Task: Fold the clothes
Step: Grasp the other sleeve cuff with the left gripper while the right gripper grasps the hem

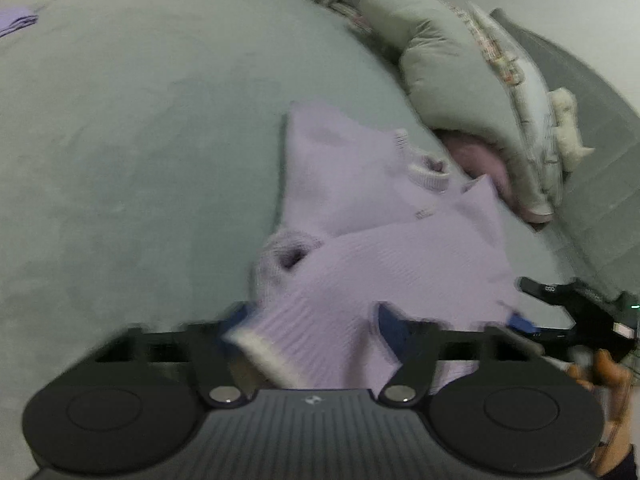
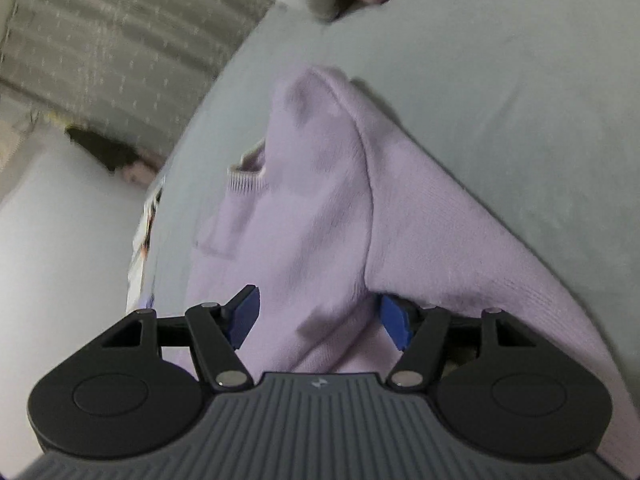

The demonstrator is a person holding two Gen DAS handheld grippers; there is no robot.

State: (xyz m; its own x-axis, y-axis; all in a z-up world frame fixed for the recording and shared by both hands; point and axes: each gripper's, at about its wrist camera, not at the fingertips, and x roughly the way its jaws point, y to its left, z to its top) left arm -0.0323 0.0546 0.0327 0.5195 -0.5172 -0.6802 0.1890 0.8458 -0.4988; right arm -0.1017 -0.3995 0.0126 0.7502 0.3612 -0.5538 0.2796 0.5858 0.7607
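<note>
A lilac knit sweater with pale ribbed cuffs lies crumpled on a grey-green bed sheet. My left gripper has its blue pads wide apart, and the ribbed hem of the sweater lies between them. The right gripper shows at the right edge of the left wrist view, at the sweater's far corner. In the right wrist view the sweater fills the middle and drapes between the open blue pads of my right gripper. Neither pair of pads presses the cloth.
A grey-green pillow and a patterned cushion lie at the bed's head, with a pink item under them. Another lilac garment lies far left. The bed edge and pale floor show left in the right wrist view.
</note>
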